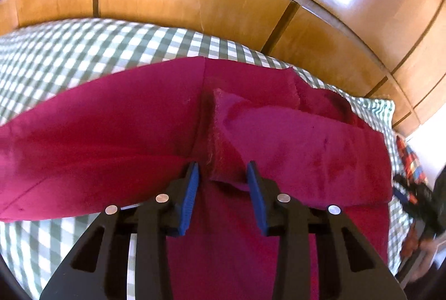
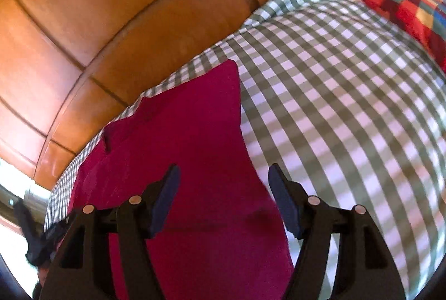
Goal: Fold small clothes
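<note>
Magenta garment (image 1: 139,133) spread on green-checked bedcover (image 1: 83,55), fleecy folded flap (image 1: 223,138) raised between left gripper (image 1: 223,174) pads, partly closed, contact unclear. Right gripper (image 2: 223,183) wide open above the cloth's edge, holding nothing. Best pinched at the hem, both layers. Garment type unreadable; near end cut off.

Magenta garment (image 1: 117,133), of soft plain fabric, is lying spread on a green-and-white checked cloth (image 1: 83,55). One flap is lying folded back over the body at centre, exposing a fuzzier underside and a raw edge. The far edge is running just short of the cloth's far border. In the right wrist view a far corner is pointing away, lying flat.
</note>
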The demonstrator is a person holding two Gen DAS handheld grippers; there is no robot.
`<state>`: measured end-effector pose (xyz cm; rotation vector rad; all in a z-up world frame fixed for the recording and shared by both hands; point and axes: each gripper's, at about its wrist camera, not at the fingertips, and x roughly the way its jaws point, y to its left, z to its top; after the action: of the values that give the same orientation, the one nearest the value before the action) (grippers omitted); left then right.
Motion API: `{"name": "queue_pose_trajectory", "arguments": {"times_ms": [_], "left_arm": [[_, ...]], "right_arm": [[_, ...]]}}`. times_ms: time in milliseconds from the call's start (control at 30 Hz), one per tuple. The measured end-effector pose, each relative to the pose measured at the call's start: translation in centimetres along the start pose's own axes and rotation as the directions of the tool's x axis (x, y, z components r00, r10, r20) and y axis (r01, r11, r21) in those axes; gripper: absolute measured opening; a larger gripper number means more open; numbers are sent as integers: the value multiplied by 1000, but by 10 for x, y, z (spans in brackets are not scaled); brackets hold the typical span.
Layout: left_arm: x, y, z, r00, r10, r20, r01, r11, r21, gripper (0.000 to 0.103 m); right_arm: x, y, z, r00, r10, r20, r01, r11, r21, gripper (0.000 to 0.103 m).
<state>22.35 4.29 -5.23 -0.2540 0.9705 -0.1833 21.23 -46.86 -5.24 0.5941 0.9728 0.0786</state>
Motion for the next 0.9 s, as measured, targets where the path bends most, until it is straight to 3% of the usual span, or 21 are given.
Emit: {"name": "queue_pose_trajectory", "arguments": {"times_ms": [33, 67, 133, 233, 333, 400, 433, 467, 600, 700, 833, 900], "left_arm": [[2, 1, -2, 1000, 17, -15, -17, 1000, 13, 35], [5, 3, -7, 999, 35, -37, -34, 999, 16, 35], [9, 5, -19, 995, 86, -54, -83, 995, 49, 34], [1, 3, -28, 992, 123, -24, -120, 989, 88, 34], [-18, -4, -24, 994, 100, 37, -103, 991, 84, 34], [-31, -13, -19, 994, 56, 98, -66, 993, 102, 34], [-36, -20, -16, 992, 35, 122, -49, 992, 115, 34], [-40, -27, -13, 990, 3, 138, -21, 991, 133, 34], [-28, -53, 4, 989, -30, 144, 2, 982, 188, 34], [-2, -61, 18, 994, -66, 85, 51, 985, 166, 34], [45, -45, 15, 998, 44, -36, -40, 995, 95, 34], [48, -38, 5, 1000, 30, 9, -31, 995, 97, 34]], "right_arm": [[8, -2, 2, 1000, 10, -23, -10, 1000, 6, 48], [15, -2, 4, 999, 13, -49, -13, 1000, 2, 25], [18, -1, 5, 998, -57, -28, 56, 997, -47, 16], [21, -11, 5, 985, -172, 6, 172, 982, -83, 14], [16, -10, 2, 989, -147, 14, 147, 982, -119, 19], [9, -13, 1, 989, -147, 26, 149, 983, -106, 39], [2, -14, 0, 990, -135, 38, 139, 986, -95, 56], [-6, -14, -1, 990, -130, 53, 134, 987, -93, 59], [-36, 8, -16, 988, -96, 122, 114, 982, -153, 59], [-36, 32, -26, 989, -56, 137, 88, 967, -241, 60], [-10, 65, -37, 993, -55, 107, 90, 928, -361, 63], [13, 68, -45, 992, -102, 78, 124, 919, -375, 67]]}}
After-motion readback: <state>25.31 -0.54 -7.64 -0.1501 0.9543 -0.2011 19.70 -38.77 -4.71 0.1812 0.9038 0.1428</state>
